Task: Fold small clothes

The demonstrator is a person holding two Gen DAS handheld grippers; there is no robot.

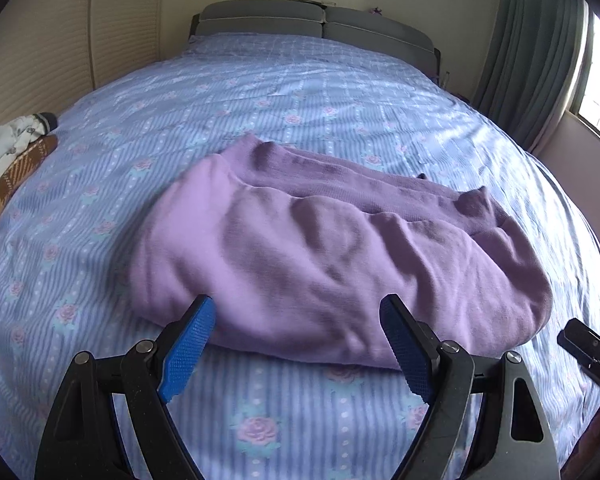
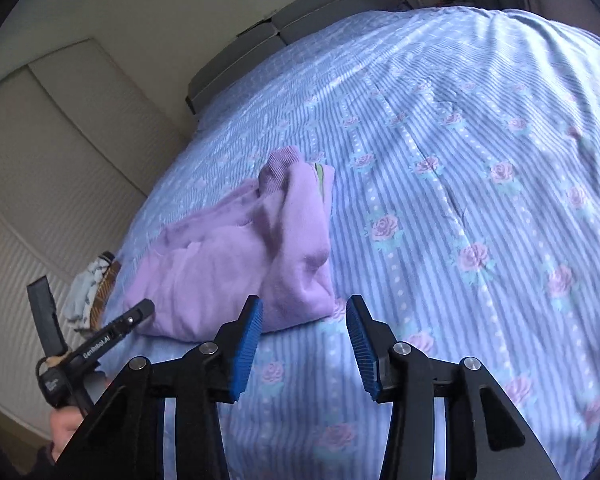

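A lilac garment [image 1: 320, 256] lies folded and rumpled on the bed, also seen in the right wrist view as the lilac garment [image 2: 236, 268]. My left gripper [image 1: 296, 312] stands wide open just over its near edge, with nothing between the blue pads. My right gripper [image 2: 304, 312] is open at the garment's near right corner, and the cloth lies beyond its pads, not pinched. The left gripper [image 2: 88, 316] shows at the left of the right wrist view, held by a hand [image 2: 62, 426].
The blue striped rose-print bedsheet [image 1: 300, 92] covers the bed up to a grey headboard [image 1: 316, 24]. A white patterned garment and a brown checked one [image 1: 12, 160] lie at the bed's left edge. A curtain [image 1: 536, 52] and a window stand at the right.
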